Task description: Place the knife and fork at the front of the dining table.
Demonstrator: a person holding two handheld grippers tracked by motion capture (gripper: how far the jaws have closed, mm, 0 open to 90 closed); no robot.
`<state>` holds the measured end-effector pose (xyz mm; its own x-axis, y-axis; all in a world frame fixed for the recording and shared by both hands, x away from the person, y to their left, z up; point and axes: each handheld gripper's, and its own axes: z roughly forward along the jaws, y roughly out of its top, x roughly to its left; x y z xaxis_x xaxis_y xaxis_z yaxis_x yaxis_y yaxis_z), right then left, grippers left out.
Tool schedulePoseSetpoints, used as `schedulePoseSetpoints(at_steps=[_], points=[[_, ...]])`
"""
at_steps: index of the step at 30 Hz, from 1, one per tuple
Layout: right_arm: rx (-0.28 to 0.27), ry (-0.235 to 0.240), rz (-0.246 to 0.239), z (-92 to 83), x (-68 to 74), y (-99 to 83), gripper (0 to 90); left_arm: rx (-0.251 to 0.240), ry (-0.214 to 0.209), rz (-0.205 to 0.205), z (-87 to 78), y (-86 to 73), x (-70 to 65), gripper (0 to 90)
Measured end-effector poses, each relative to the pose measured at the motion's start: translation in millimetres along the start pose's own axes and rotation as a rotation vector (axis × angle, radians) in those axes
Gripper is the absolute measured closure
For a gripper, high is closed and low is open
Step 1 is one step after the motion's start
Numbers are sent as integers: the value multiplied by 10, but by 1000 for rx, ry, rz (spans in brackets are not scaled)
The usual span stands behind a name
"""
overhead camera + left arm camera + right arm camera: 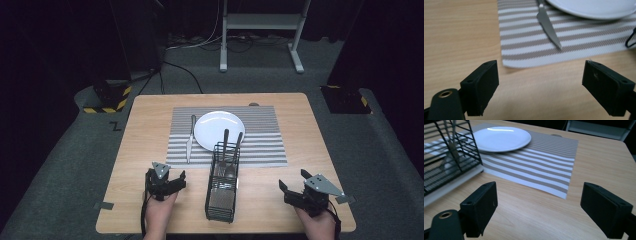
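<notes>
A white plate (219, 129) sits on a striped placemat (265, 135), with a knife (190, 137) lying on the mat to the plate's left. In front of the plate stands a black wire caddy (222, 185) holding a fork (224, 150) and a spoon (236, 152). My left gripper (170, 181) hovers left of the caddy, open and empty. In the left gripper view, the gripper (541, 82) points at the knife tip (547, 25) and the mat corner (529, 47). My right gripper (293, 180) is near the front right of the table. In the right gripper view, the gripper (539, 207) is open and empty, facing the plate (501, 138) and caddy (446, 162).
The wooden table (150, 150) has bare wood on both sides of the caddy. Pieces of grey tape (103, 205) stick out at its front corners. Beyond the table, a white frame stand (260, 30) and cables rest on the grey floor.
</notes>
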<state>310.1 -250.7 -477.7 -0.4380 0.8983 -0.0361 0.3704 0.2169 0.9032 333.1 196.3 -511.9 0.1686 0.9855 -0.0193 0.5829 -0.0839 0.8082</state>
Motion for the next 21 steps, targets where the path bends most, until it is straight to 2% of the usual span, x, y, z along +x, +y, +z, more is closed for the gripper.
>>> schedulePoseSetpoints(at_steps=[3, 7, 9, 11, 16, 19, 21], points=[[-19, 14, 13, 14, 50, 70, 139, 28, -5, -9, -67, -104, 39, 137], [-56, 30, 15, 45, 148, 202, 140, 47, 15, -10, -82, -193, 95, 135], [-91, 35, 4, 64, 216, 286, 143, 45, 7, -14, -90, -200, 103, 134], [-119, 37, -3, 90, 273, 353, 150, 47, 6, 6, -94, -205, 89, 134], [-193, 44, 5, 174, 379, 472, 193, 77, -7, 29, -68, -213, 76, 126], [-215, 56, 14, 234, 442, 526, 217, 131, -2, 45, -24, -218, 50, 118], [-235, 66, 13, 263, 486, 567, 242, 127, -7, 35, -23, -223, 54, 118]])
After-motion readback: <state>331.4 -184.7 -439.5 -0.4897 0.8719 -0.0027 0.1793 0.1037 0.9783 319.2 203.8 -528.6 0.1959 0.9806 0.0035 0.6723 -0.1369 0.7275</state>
